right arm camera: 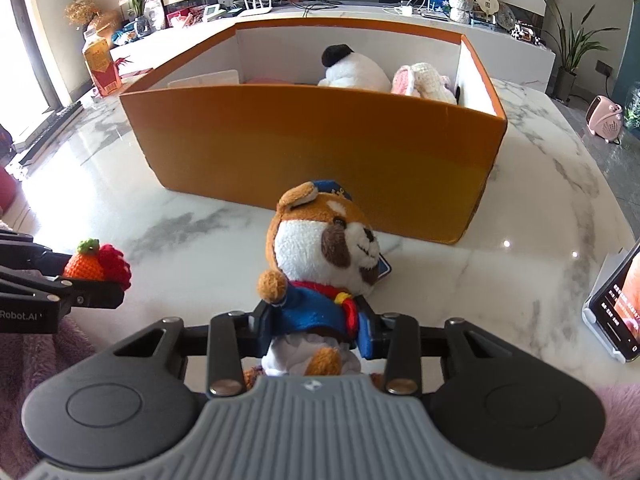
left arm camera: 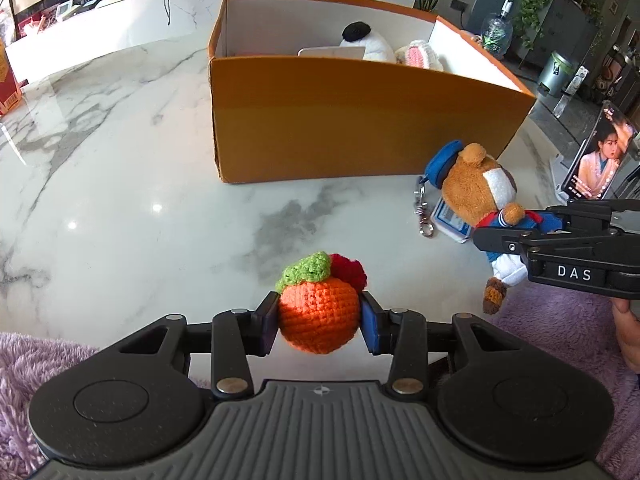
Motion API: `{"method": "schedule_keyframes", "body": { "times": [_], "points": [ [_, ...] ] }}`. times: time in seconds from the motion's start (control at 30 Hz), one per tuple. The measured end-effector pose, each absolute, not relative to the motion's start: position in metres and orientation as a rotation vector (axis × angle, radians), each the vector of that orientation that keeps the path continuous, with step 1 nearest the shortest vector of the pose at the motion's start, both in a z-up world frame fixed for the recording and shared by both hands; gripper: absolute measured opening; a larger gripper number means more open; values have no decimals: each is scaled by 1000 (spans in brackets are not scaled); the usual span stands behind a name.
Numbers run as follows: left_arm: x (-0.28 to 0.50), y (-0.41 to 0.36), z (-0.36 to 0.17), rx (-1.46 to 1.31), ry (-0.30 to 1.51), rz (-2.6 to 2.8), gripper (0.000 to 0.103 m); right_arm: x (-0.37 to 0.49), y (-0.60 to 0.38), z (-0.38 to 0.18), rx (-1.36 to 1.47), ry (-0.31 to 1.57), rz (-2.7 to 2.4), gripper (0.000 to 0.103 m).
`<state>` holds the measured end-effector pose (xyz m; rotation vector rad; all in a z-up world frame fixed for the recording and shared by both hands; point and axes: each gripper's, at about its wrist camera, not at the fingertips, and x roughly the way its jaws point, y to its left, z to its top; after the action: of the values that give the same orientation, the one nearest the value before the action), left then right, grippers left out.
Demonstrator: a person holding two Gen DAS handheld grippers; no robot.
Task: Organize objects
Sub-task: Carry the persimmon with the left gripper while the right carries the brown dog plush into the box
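My left gripper point(left arm camera: 319, 322) is shut on an orange crochet fruit point(left arm camera: 318, 314) with a green leaf and red pom-pom, just above the marble table. The fruit also shows in the right wrist view point(right arm camera: 85, 266). My right gripper point(right arm camera: 316, 330) is shut on the blue-jacketed body of a brown and white plush dog point(right arm camera: 324, 256); in the left wrist view the dog point(left arm camera: 478, 188) is at the right. An orange box point(left arm camera: 360, 120) stands ahead, also in the right wrist view point(right arm camera: 320, 148), holding a white plush point(right arm camera: 354, 70) and a pink-eared crochet toy point(right arm camera: 420, 80).
A phone on a stand point(left arm camera: 598, 160) plays video at the table's right edge; it also shows in the right wrist view point(right arm camera: 616, 304). The dog's metal clip and card tag point(left arm camera: 426, 216) hang by it. Purple fleece point(left arm camera: 560, 328) lies along the near edge. A red carton point(right arm camera: 100, 66) stands far left.
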<state>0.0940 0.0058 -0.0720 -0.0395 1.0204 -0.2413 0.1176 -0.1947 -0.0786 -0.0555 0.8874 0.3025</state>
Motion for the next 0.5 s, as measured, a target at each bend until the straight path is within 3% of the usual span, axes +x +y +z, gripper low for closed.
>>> {"method": "schedule_keyframes", "body": {
  "times": [0.5],
  "points": [
    [118, -18, 34, -20, 824, -421, 47, 111, -198, 29, -187, 667, 424, 41]
  ]
}}
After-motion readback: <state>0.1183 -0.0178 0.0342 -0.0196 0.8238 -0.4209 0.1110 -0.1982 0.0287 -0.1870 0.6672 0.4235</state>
